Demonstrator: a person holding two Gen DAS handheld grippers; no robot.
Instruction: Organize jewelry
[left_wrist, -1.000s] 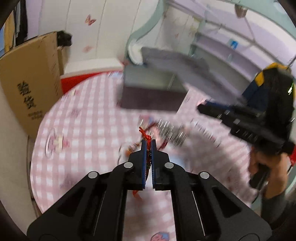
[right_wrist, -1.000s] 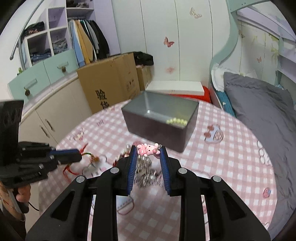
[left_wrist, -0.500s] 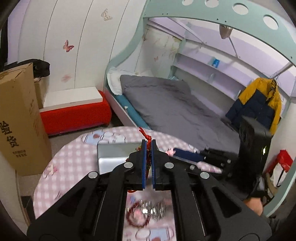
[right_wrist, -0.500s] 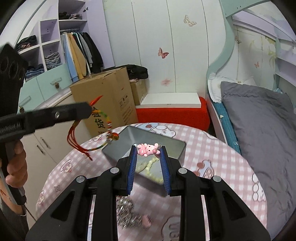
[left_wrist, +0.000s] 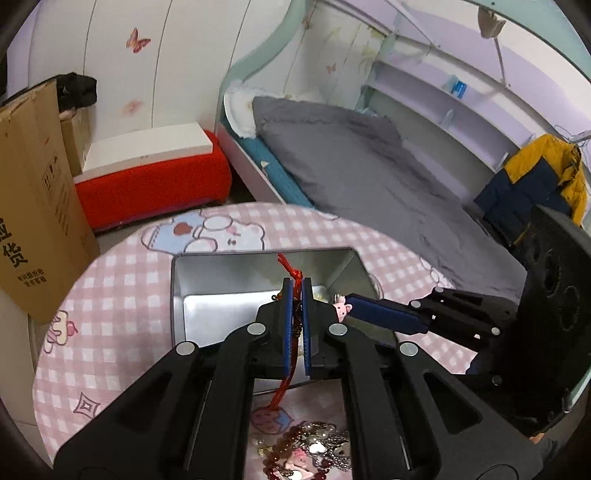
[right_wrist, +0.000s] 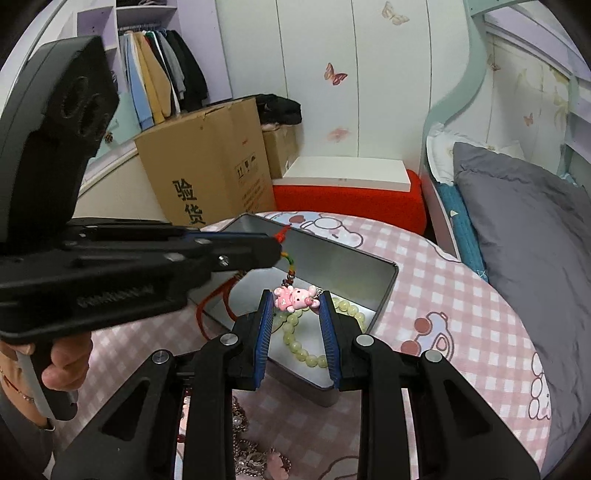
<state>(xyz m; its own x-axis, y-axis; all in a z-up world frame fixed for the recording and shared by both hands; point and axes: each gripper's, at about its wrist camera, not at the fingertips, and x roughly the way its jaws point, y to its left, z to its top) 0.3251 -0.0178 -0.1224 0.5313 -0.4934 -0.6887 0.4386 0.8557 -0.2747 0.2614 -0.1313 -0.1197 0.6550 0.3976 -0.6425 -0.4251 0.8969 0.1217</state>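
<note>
My left wrist camera looks forward and down along its fingers, close over the metal tin; my right does likewise. Both views share the tin and checked table.

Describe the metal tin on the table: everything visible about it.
The metal tin is a rectangular, open-topped box of dull silver-grey sheet metal with rounded corners and a shiny, reflective inside. It sits flat on the pink checked tablecloth, lid nowhere in view. A pale green bead bracelet lies on its floor. Both tongs hover over it: the left tongs hold a red cord charm, the right tongs hold a pink bear charm.
</note>
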